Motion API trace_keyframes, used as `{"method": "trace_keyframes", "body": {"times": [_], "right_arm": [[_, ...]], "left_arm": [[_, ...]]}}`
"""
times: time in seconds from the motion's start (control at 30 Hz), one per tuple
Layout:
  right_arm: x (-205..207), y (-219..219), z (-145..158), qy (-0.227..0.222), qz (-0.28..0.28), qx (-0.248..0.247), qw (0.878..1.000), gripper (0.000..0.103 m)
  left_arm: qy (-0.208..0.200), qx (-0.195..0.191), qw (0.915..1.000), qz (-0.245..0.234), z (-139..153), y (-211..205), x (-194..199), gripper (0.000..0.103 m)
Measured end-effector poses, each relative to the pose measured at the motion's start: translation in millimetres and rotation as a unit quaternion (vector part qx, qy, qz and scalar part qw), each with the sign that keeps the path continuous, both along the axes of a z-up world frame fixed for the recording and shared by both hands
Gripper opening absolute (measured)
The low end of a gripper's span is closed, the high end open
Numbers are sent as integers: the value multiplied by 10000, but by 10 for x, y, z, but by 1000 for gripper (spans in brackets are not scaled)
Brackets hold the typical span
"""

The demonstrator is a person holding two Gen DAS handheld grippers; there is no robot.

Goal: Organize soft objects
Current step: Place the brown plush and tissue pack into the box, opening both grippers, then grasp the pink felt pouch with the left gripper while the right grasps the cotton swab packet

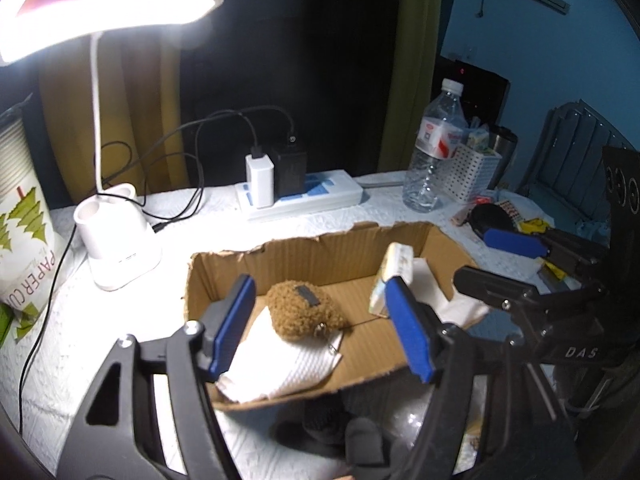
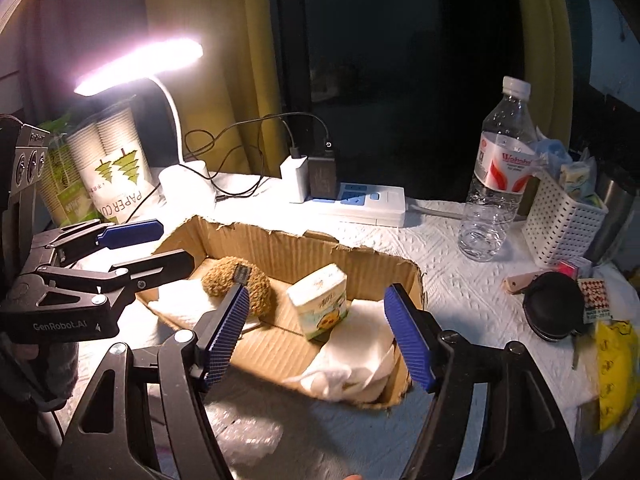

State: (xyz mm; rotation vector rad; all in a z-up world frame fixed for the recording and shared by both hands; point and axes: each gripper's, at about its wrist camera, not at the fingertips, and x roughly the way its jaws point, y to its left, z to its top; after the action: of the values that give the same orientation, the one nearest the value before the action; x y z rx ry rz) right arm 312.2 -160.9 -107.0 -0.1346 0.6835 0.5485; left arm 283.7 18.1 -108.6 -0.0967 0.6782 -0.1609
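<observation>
Brown fuzzy pouch (image 1: 305, 309), tan corrugated box (image 1: 320, 252), white quilted tissue (image 2: 356, 354), blue ribbed gripper pads (image 2: 224, 334).

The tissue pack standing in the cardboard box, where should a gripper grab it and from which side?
Probably grip the tissue pack across its two broad faces near the top, coming down from above. It stands tilted on white paper inside the cardboard box, whose walls block a sideways approach. The right gripper hangs open nearby.
</observation>
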Motion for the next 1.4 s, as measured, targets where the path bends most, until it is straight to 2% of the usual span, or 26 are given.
{"method": "trace_keyframes", "body": {"times": [0.77,1.4], "right_arm": [[-796,-86,193,-147,-168,-71,9997,73],[-1228,-169,-13,30,-259,-79,9996,73]], "left_arm": [[-217,-120,9996,-111,132,-62,-755,70],[-25,-138,9999,-98,-117,-82,-1196,70]]}}
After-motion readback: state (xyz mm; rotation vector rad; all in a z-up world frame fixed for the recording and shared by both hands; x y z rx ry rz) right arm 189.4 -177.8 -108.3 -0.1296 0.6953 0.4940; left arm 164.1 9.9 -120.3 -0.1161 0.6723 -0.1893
